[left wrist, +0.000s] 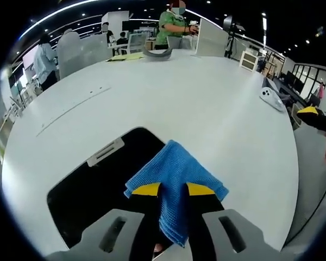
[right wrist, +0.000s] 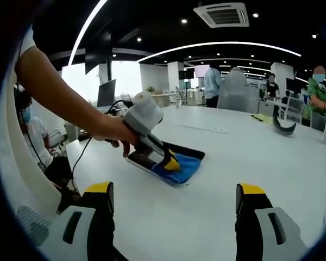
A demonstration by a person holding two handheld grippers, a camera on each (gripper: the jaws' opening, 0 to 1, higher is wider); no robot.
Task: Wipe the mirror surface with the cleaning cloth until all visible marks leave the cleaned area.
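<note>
Left claw grips the blue cloth on the mirror; right claw gapes wide; no legible writing.

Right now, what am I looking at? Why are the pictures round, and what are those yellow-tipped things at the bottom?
A person holds a grabbing tool in each hand, and each tool carries a small wide-angle camera, which makes the pictures round.

The left gripper view looks along the left gripper. Its two yellow-tipped jaws are pinched shut on a blue cleaning cloth, which lies over the corner of a dark mirror lying flat on the big white table.

The right gripper view looks along the right gripper. Its jaws stand wide apart and hold nothing. From there you see the other tool from the outside: the person's hand holds it while it presses the cloth onto the mirror.

Other people are in the room behind.
</note>
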